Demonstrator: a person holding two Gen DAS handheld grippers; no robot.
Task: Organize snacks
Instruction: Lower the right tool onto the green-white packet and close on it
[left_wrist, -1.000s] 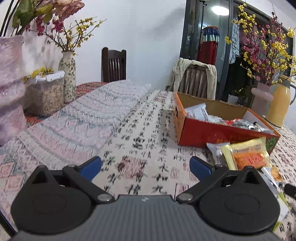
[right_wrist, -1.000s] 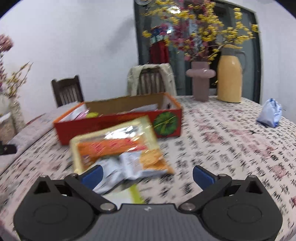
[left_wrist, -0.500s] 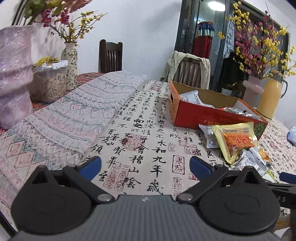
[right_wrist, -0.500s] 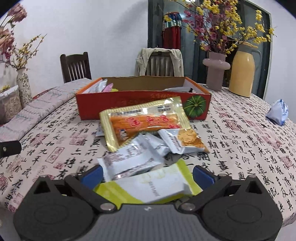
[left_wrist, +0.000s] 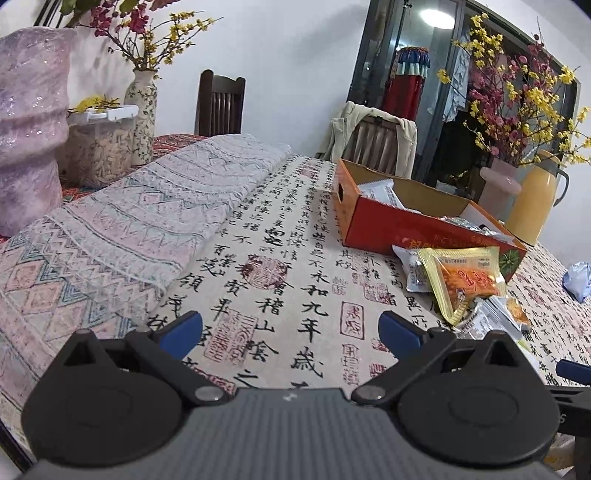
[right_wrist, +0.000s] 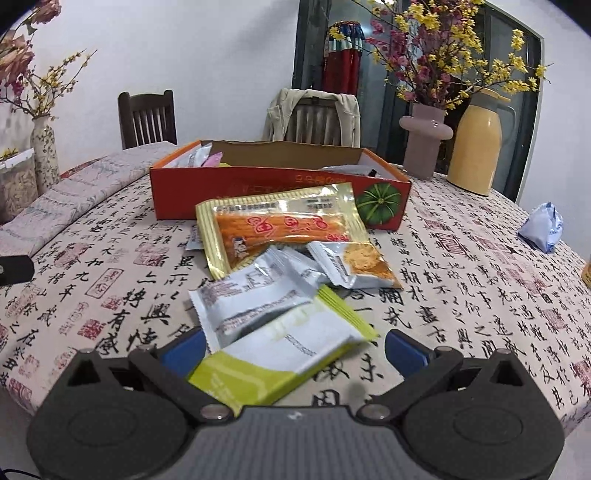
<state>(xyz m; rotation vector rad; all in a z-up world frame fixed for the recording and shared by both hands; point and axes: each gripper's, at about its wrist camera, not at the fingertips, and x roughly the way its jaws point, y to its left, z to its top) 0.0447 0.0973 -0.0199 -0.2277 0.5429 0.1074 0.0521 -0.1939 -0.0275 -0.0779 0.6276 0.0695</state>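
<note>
A red cardboard box (right_wrist: 258, 188) (left_wrist: 388, 225) holding several snack packets stands on the calligraphy tablecloth. In front of it lies a loose pile: a gold-and-orange packet (right_wrist: 280, 225) (left_wrist: 465, 280), silver-white packets (right_wrist: 251, 295), one with an orange picture (right_wrist: 362, 266), and a green-and-white packet (right_wrist: 284, 354). My right gripper (right_wrist: 295, 350) is open, the green-and-white packet lying between its blue fingertips, not pinched. My left gripper (left_wrist: 291, 330) is open over bare cloth, left of the pile.
A folded patterned cloth (left_wrist: 129, 229) lies at the left, with a pink vase (left_wrist: 29, 122), a seed jar (left_wrist: 99, 147) and a flowered vase (left_wrist: 142, 110). Behind the box stand a pink vase (right_wrist: 424, 144) and yellow flask (right_wrist: 476, 144). A blue wrapper (right_wrist: 543, 227) lies right.
The right gripper has drawn back and lowered toward the pile's near end, so the green-and-white packet now lies between its fingers. The left gripper has pulled back from the box a little.
</note>
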